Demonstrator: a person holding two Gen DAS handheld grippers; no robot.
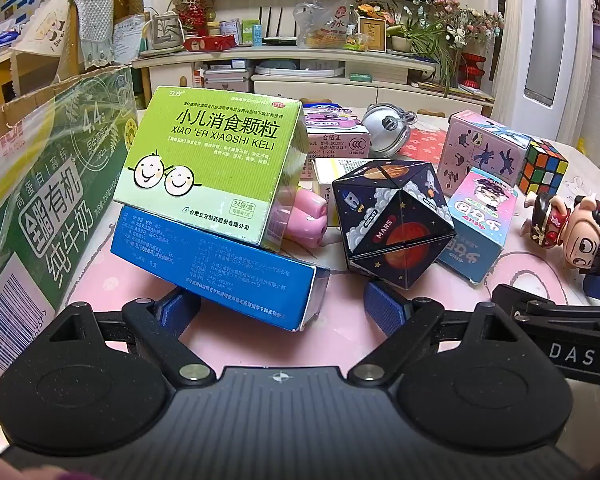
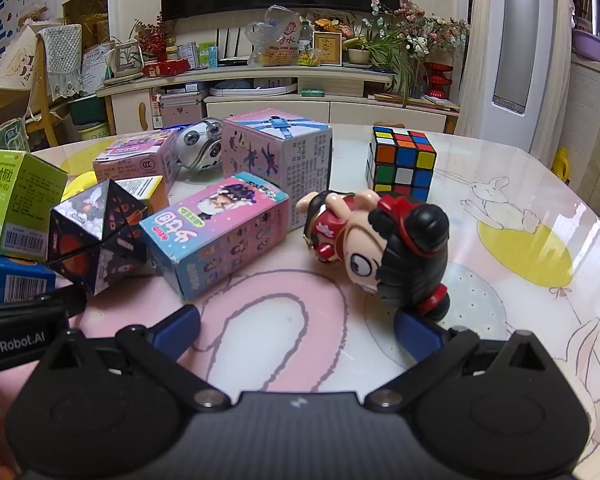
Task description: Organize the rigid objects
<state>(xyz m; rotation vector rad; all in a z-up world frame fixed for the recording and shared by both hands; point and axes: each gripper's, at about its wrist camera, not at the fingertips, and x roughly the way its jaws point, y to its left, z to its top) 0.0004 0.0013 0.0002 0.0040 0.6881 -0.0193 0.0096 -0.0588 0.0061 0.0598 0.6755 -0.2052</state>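
Observation:
My left gripper (image 1: 282, 308) is open and empty, low over the table; the corner of a blue box (image 1: 220, 268) lies between its fingers. A green medicine box (image 1: 208, 164) leans on top of the blue box. A dark space-print folding cube (image 1: 392, 220) stands just ahead to the right. My right gripper (image 2: 300, 328) is open and empty. A cartoon doll figure (image 2: 380, 248) lies on its side just ahead of its right finger (image 2: 416, 332). A pink-blue toy box (image 2: 216, 232) lies ahead to the left.
A large green milk carton box (image 1: 44, 208) stands at the left. A Rubik's cube (image 2: 400, 160), a pink figure-print box (image 2: 280, 152), a silver round toy (image 2: 200, 148), another pink box (image 2: 136, 160) and pink rolls (image 1: 304, 220) crowd the table. A TV cabinet (image 2: 260, 92) stands behind.

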